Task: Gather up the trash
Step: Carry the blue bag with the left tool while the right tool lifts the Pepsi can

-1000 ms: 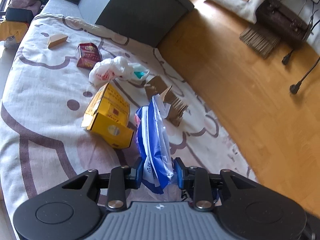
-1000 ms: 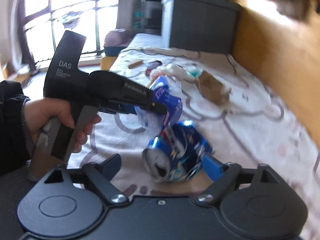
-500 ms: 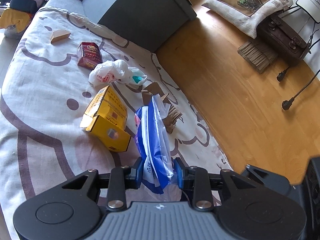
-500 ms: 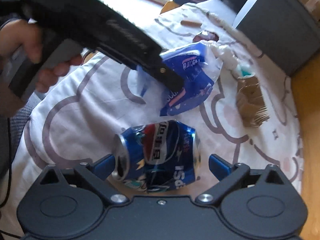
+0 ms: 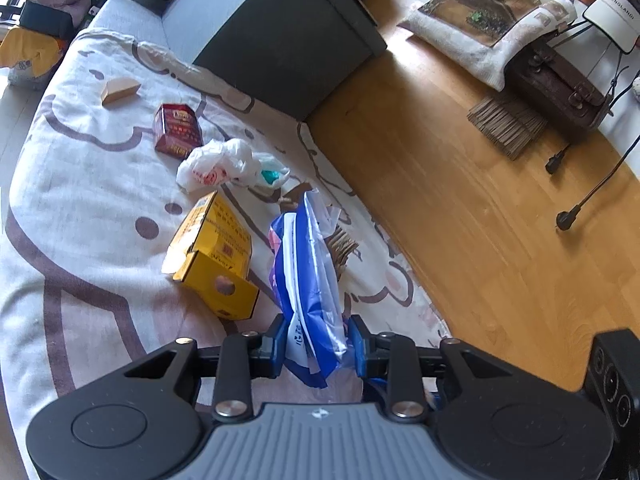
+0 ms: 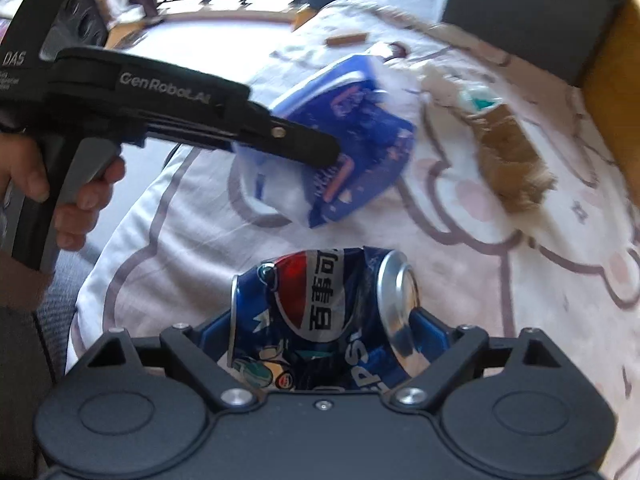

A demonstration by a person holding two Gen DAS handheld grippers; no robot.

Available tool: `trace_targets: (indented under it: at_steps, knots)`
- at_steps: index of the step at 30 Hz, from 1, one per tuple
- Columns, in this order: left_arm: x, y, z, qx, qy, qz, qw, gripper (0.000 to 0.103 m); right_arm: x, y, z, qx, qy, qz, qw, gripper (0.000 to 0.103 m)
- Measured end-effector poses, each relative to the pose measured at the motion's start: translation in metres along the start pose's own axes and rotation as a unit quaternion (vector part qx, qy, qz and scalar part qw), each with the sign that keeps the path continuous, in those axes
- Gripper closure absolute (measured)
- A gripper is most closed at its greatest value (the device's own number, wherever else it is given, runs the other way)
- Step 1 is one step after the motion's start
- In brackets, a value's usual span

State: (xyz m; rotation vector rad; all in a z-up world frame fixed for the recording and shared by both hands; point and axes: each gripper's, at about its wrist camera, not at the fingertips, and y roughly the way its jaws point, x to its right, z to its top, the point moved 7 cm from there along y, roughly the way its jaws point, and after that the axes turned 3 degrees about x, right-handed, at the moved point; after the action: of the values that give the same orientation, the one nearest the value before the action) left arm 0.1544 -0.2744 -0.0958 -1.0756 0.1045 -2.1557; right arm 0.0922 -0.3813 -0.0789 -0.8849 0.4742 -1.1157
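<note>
My left gripper (image 5: 316,350) is shut on the rim of a blue and white plastic bag (image 5: 308,268) and holds it up above the bed. The bag also shows in the right wrist view (image 6: 352,140), hanging from the left gripper (image 6: 312,148). My right gripper (image 6: 324,336) is shut on a crushed blue Pepsi can (image 6: 320,316), held on its side just below and in front of the bag. On the bed lie a yellow box (image 5: 212,256), a white plastic bag (image 5: 224,164), a dark red box (image 5: 178,130) and torn brown cardboard (image 5: 340,244).
A small tan wedge (image 5: 118,90) lies at the far end of the patterned bedsheet (image 5: 80,184). A dark cabinet (image 5: 288,36) stands beyond the bed. The wooden floor (image 5: 460,200) at right holds a cushion (image 5: 480,20), a brown bag (image 5: 556,92) and power plugs.
The right gripper has closed in on the can, which has turned so its top faces right, and it has come nearer the bag. The left gripper has kept its hold and drawn back slightly.
</note>
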Motion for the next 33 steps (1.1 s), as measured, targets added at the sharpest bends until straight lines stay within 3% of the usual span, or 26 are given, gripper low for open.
trace_targets:
  at_steps: [4, 8, 15, 20, 26, 33]
  knots:
    - [0.003, -0.009, 0.003, 0.008, -0.002, -0.007, 0.9999, 0.071, 0.007, -0.018, 0.004, 0.048, 0.059, -0.055, 0.996, 0.013]
    - [0.005, -0.021, 0.01, 0.019, -0.002, -0.017, 0.9997, 0.071, 0.015, -0.034, 0.006, 0.081, 0.137, -0.116, 0.98, 0.013]
    - [0.004, -0.045, 0.025, 0.033, 0.028, -0.005, 0.999, 0.072, 0.012, -0.051, 0.01, 0.124, 0.216, -0.162, 0.955, 0.014]
    - [-0.004, -0.064, 0.042, 0.046, 0.044, 0.012, 0.9979, 0.074, 0.005, -0.057, 0.022, 0.146, 0.244, -0.177, 0.942, 0.015]
    - [-0.022, -0.082, 0.062, 0.062, 0.051, 0.031, 0.9963, 0.083, -0.005, -0.05, 0.043, 0.158, 0.26, -0.185, 0.934, 0.016]
    - [-0.046, -0.102, 0.09, 0.087, 0.065, 0.06, 0.9922, 0.084, -0.019, -0.036, 0.075, 0.174, 0.28, -0.185, 0.926, 0.017]
